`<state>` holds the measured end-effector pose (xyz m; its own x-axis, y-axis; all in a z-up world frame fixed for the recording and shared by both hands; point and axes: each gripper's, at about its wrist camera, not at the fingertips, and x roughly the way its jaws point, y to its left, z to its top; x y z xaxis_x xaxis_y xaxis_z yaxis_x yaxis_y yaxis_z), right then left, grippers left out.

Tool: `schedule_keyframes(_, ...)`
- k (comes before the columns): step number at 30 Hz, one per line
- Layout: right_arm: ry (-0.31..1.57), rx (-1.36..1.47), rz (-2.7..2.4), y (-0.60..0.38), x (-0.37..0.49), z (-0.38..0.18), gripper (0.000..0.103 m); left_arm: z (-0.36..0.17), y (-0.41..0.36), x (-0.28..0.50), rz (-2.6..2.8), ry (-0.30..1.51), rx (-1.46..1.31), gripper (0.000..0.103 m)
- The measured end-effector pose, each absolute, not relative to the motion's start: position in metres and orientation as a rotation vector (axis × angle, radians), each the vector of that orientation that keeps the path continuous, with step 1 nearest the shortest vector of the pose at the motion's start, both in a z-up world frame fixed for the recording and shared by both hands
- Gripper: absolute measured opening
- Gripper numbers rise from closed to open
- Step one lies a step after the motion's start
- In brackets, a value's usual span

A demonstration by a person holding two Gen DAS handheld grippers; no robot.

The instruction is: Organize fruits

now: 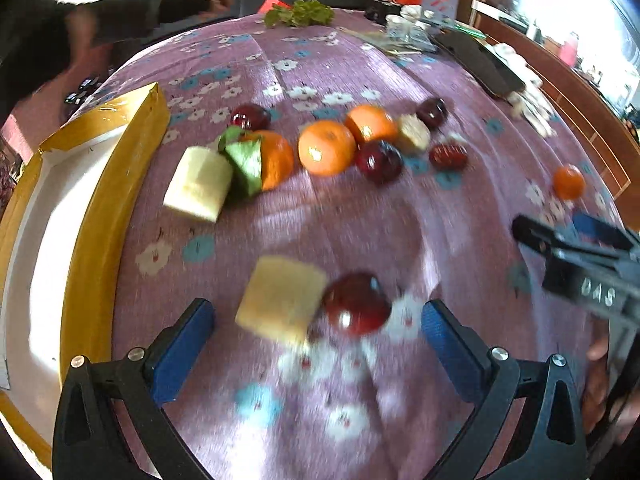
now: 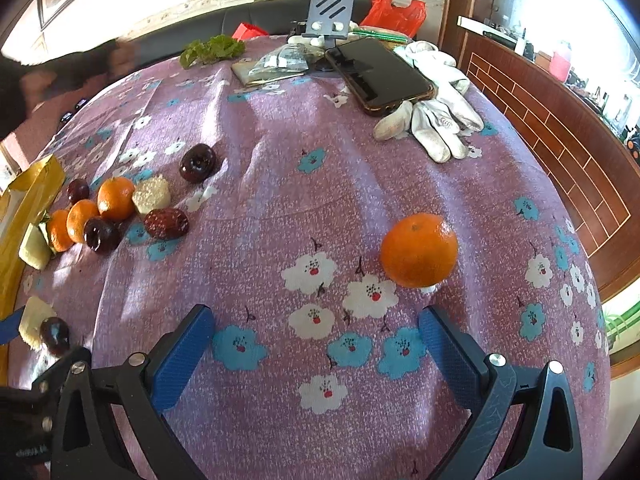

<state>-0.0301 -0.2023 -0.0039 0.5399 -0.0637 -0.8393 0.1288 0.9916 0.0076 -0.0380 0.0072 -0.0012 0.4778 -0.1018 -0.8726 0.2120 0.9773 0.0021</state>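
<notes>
Fruits lie on a purple flowered tablecloth (image 1: 360, 216). In the left wrist view my left gripper (image 1: 318, 318) is open, with a yellow fruit chunk (image 1: 280, 296) and a dark red plum (image 1: 356, 304) lying between its blue pads. Farther off lie a pale chunk (image 1: 198, 184), a leafy orange (image 1: 272, 158), two more oranges (image 1: 326, 148), plums (image 1: 378, 162) and a red date (image 1: 448, 155). In the right wrist view my right gripper (image 2: 316, 326) is open and empty, with a lone orange (image 2: 418, 250) just ahead of its right finger. The fruit cluster (image 2: 116, 200) lies to its far left.
A gold-rimmed open box (image 1: 92, 208) with a white inside lies along the table's left side. A phone (image 2: 380, 74), white gloves (image 2: 436, 120), a packet (image 2: 276, 66), a phone stand (image 2: 330, 14) and lettuce (image 2: 212, 50) lie at the far edge. A wooden cabinet stands to the right.
</notes>
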Motion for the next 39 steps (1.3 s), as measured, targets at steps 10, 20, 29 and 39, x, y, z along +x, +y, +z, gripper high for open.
schedule_keyframes(10,1.011,0.053,-0.074,-0.202,-0.039,-0.003,0.103,0.018,0.053,-0.075,-0.330,0.995,-0.083,0.103)
schedule_keyframes(20,0.867,0.060,-0.046,-0.213,-0.070,0.029,0.103,0.068,0.131,-0.116,-0.195,0.805,-0.192,0.096)
schedule_keyframes(29,0.633,0.010,-0.072,-0.221,-0.062,0.111,0.103,0.155,0.171,-0.138,-0.048,0.539,-0.186,0.097)
schedule_keyframes(39,0.510,0.002,-0.099,-0.210,-0.013,0.208,0.103,0.232,0.188,-0.169,0.052,0.311,-0.059,0.103)
